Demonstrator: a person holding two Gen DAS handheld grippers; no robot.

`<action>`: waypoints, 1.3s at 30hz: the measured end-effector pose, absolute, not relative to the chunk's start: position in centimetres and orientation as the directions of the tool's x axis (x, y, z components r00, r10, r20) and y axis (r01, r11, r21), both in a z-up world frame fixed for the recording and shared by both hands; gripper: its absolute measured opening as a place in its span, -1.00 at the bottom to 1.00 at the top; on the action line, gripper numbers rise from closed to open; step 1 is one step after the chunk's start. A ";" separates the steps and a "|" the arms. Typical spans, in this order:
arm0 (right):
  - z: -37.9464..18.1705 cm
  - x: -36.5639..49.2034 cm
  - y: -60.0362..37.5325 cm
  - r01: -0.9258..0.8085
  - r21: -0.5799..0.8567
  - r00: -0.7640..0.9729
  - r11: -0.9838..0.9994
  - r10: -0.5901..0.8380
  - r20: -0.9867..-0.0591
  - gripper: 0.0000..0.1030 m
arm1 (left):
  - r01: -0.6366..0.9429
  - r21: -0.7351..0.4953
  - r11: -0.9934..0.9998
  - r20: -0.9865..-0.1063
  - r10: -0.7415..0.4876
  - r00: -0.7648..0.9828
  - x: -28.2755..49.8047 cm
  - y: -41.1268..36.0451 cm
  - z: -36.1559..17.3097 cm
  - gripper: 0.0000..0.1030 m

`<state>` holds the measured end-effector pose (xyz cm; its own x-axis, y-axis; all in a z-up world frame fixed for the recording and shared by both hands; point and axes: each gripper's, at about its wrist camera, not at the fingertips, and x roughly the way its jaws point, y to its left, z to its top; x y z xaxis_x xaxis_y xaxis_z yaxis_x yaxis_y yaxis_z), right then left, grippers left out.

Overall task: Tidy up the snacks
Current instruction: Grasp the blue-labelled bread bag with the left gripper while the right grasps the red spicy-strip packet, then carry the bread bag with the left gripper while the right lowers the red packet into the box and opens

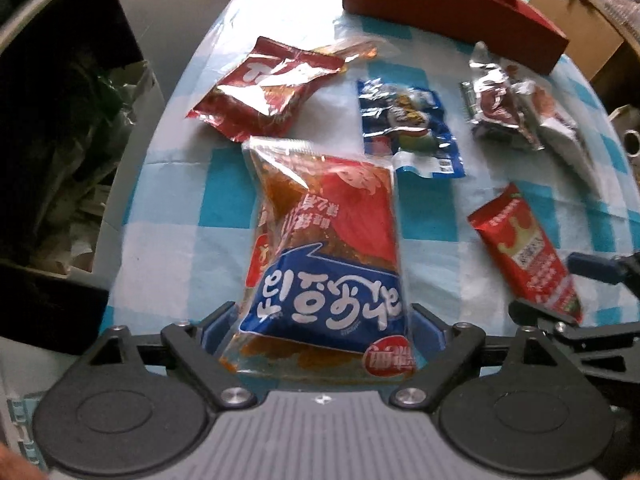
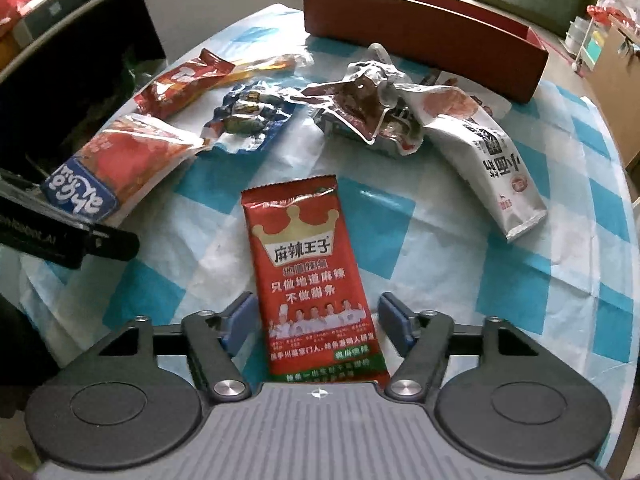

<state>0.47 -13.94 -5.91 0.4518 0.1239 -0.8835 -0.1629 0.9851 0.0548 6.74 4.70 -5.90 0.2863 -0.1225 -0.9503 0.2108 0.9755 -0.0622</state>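
My left gripper (image 1: pixel 320 330) is open around the near end of a clear packet with a blue and red label (image 1: pixel 326 248), which lies on the checked tablecloth (image 1: pixel 168 216). My right gripper (image 2: pixel 318 324) is open, its pads either side of a red crown packet (image 2: pixel 316 280) with small gaps. That red packet also shows in the left wrist view (image 1: pixel 528 256), and the blue-label packet in the right wrist view (image 2: pixel 116 168). A long dark red tray (image 2: pixel 432 28) stands at the table's far edge.
More packets lie beyond: a red foil one (image 1: pixel 268 88), a dark blue one (image 1: pixel 408 120), a crumpled silver one (image 2: pixel 368 108), and a white one (image 2: pixel 488 156). Dark boxes and clutter (image 1: pixel 60 128) stand left of the table. A cardboard box (image 1: pixel 576 12) is far right.
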 end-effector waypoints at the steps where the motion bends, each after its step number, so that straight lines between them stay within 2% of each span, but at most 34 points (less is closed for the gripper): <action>1: -6.0 0.7 -13.8 -0.171 0.051 0.451 0.984 0.124 -0.884 0.70 | 0.208 -0.057 0.977 -0.949 -0.117 0.293 6.9 4.6 -6.0 0.71; 6: -6.2 1.0 -13.1 -0.190 0.015 0.452 0.982 0.101 -0.886 0.71 | 0.176 -0.090 0.980 -0.946 -0.140 0.292 7.3 5.3 -5.8 0.71; 9: -6.2 0.9 -13.3 -0.196 -0.001 0.464 0.981 0.092 -0.881 0.59 | 0.165 -0.087 0.982 -0.940 -0.136 0.312 7.1 5.9 -5.7 0.68; 12: -6.1 0.9 -13.7 -0.187 -0.003 0.468 0.982 0.086 -0.880 0.41 | 0.193 -0.067 0.979 -0.933 -0.130 0.335 6.7 5.5 -5.7 0.46; 13: -6.0 0.9 -13.7 -0.186 -0.005 0.471 0.983 0.085 -0.878 0.30 | 0.204 -0.061 0.977 -0.931 -0.129 0.341 6.6 5.2 -5.6 0.31; 15: -5.9 0.9 -13.9 -0.183 0.007 0.473 0.983 0.095 -0.876 0.21 | 0.219 -0.039 0.975 -0.924 -0.119 0.363 6.1 4.7 -5.1 0.11; 18: -5.8 0.9 -14.2 -0.179 0.020 0.474 0.984 0.104 -0.875 0.14 | 0.223 -0.038 0.974 -0.923 -0.120 0.366 5.5 4.6 -4.4 -0.01; 20: -5.7 0.8 -14.5 -0.175 0.034 0.473 0.984 0.114 -0.874 0.11 | 0.213 -0.073 0.974 -0.918 -0.149 0.367 5.3 5.1 -4.1 -0.16; 23: -5.6 0.7 -14.8 -0.168 0.051 0.472 0.984 0.126 -0.872 0.09 | 0.214 -0.102 0.972 -0.911 -0.177 0.373 4.9 5.3 -3.7 -0.25; 30: -5.1 0.7 -15.1 -0.157 0.072 0.492 0.985 0.141 -0.859 0.08 | 0.325 -0.029 0.945 -0.913 -0.158 0.376 3.5 1.5 -4.4 -0.24; 33: -5.1 0.9 -15.2 -0.147 0.075 0.491 0.986 0.138 -0.860 0.08 | 0.361 0.049 0.931 -0.914 -0.104 0.393 3.0 -0.6 -4.8 0.01; 35: -5.2 1.0 -15.3 -0.139 0.072 0.487 0.988 0.132 -0.863 0.08 | 0.386 0.110 0.916 -0.919 -0.054 0.389 2.7 -2.1 -5.8 0.34; 37: -5.2 1.0 -15.4 -0.133 0.069 0.485 0.989 0.126 -0.865 0.08 | 0.398 0.178 0.900 -0.899 -0.016 0.439 1.9 -3.3 -5.8 0.30; 39: -5.2 1.0 -15.7 -0.128 0.072 0.488 0.989 0.126 -0.864 0.08 | 0.412 0.187 0.892 -0.894 -0.019 0.447 1.5 -3.9 -5.7 0.09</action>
